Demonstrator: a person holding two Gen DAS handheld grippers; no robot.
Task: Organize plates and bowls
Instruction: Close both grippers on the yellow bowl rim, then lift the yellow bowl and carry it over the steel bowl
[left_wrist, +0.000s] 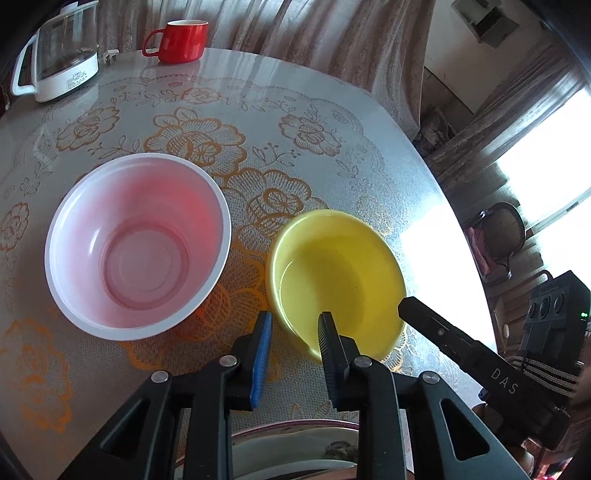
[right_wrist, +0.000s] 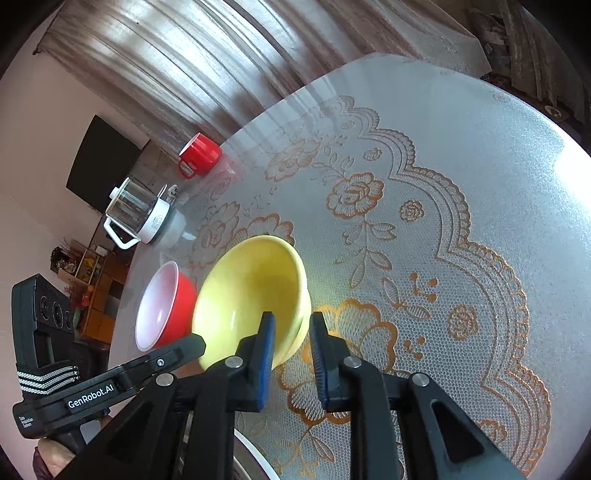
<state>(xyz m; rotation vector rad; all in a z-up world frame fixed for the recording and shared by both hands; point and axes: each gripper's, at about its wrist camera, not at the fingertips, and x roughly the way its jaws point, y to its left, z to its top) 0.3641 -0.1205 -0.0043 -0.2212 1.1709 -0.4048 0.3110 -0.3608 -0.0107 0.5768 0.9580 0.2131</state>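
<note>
With both grippers, left (left_wrist: 295, 325) and right (right_wrist: 291, 325), narrowly parted astride the yellow bowl (left_wrist: 338, 280) rim, we should clamp firmly before lifting.

Bright window (left_wrist: 546, 177) glare on table (left_wrist: 436, 236) — edges fisheye-warped

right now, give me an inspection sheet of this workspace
surface: round table, lace-pattern cover, sun glare at one edge
job's things: yellow bowl and red bowl, white inside, side by side, apart, both empty; plate at the near edge, mostly hidden
clutter: red mug and glass kettle at the far side
grippers: left hand-held gripper straddles the yellow bowl's rim, grip unclear; right hand-held gripper open across the rim at another spot
cables: nothing seen
surroundings: curtains, bright window, chair, dark screen
</note>
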